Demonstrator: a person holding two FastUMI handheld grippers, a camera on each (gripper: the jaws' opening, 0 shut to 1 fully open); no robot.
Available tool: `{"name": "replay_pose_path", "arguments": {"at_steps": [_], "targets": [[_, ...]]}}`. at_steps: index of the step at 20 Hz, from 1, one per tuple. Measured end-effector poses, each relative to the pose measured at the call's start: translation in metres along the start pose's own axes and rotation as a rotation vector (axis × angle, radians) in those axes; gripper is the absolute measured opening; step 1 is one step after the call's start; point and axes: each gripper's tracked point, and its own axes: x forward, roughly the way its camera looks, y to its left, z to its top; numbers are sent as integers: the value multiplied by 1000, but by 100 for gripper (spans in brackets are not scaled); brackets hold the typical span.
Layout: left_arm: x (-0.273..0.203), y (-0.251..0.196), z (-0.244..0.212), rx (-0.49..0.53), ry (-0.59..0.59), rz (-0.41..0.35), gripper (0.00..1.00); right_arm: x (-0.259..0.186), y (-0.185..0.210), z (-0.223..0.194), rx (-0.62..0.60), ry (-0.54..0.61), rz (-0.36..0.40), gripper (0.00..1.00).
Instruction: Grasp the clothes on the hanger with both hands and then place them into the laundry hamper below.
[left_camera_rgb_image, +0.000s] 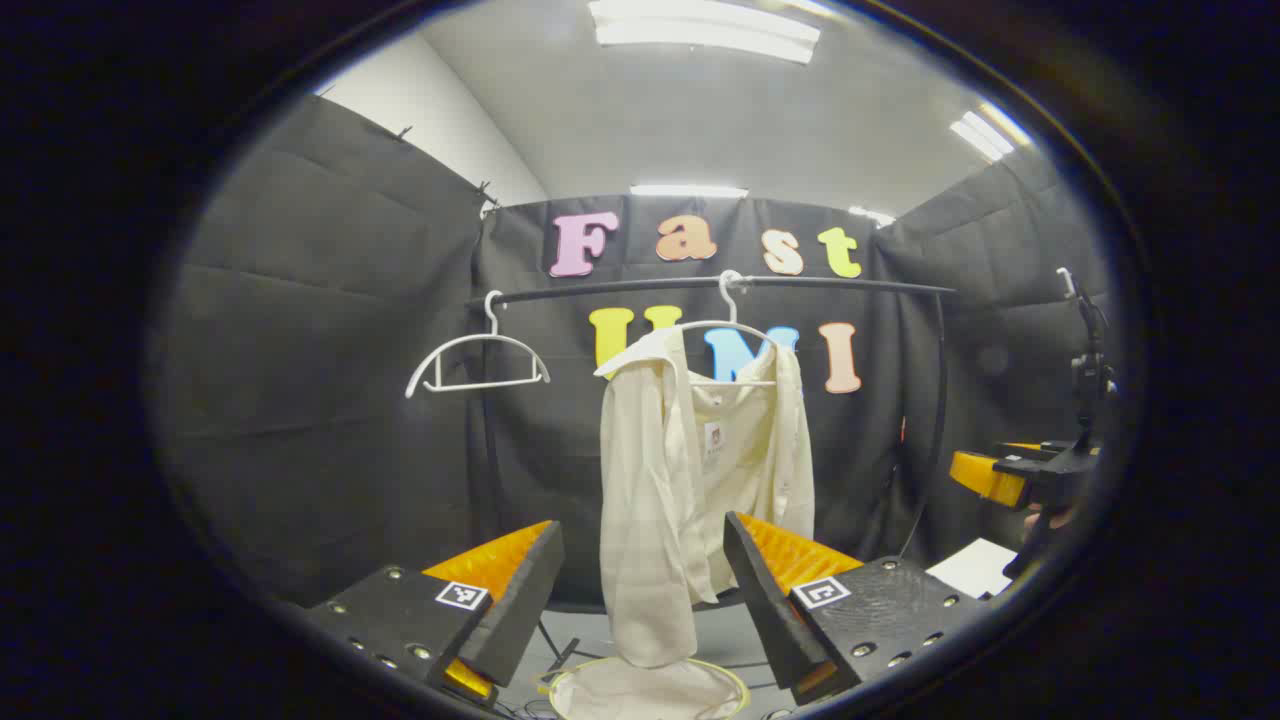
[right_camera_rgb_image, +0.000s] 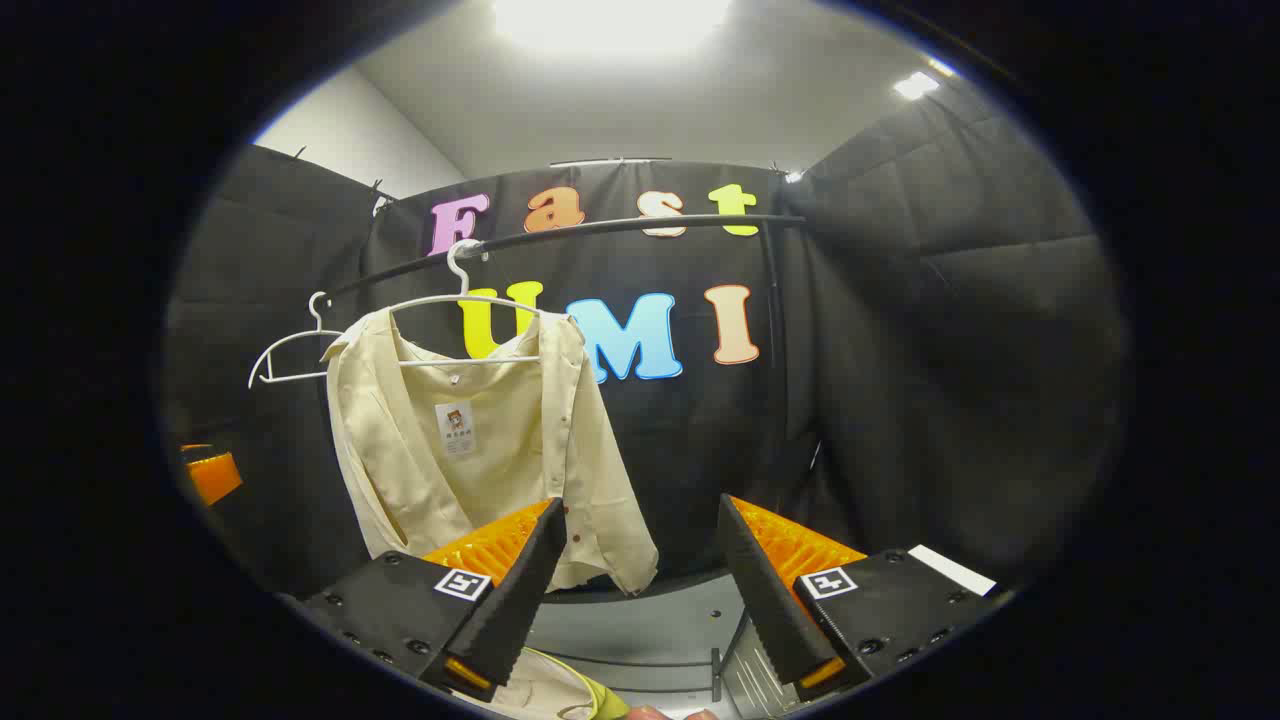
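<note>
A cream shirt (left_camera_rgb_image: 690, 470) hangs open on a white hanger (left_camera_rgb_image: 728, 325) from the black rail (left_camera_rgb_image: 850, 285). In the right gripper view the same shirt (right_camera_rgb_image: 470, 440) hangs left of centre on its hanger (right_camera_rgb_image: 462, 298). Below it sits the round hamper (left_camera_rgb_image: 650, 690), its yellow-rimmed edge (right_camera_rgb_image: 590, 695) low in the right gripper view. My left gripper (left_camera_rgb_image: 640, 575) is open, short of the shirt, whose hem falls between its fingers in the image. My right gripper (right_camera_rgb_image: 640, 560) is open too, to the right of the shirt. The right gripper (left_camera_rgb_image: 1010, 475) also appears at the far right of the left gripper view.
A second white hanger (left_camera_rgb_image: 478, 360) hangs bare on the rail to the left, also seen as hanger (right_camera_rgb_image: 290, 355). The rail's upright post (right_camera_rgb_image: 775, 380) stands at the right. Black cloth walls close in on three sides. A white sheet (left_camera_rgb_image: 975, 565) lies low right.
</note>
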Motion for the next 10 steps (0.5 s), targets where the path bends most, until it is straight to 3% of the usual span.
{"name": "replay_pose_path", "arguments": {"at_steps": [1, 10], "targets": [[0, -1, -3, 0, 4, -7, 94, -2, -3, -2, 2, 1, -6, 96], [0, -9, -9, -8, 21, -39, 94, -10, -8, -5, 12, 21, -32, 96]]}}
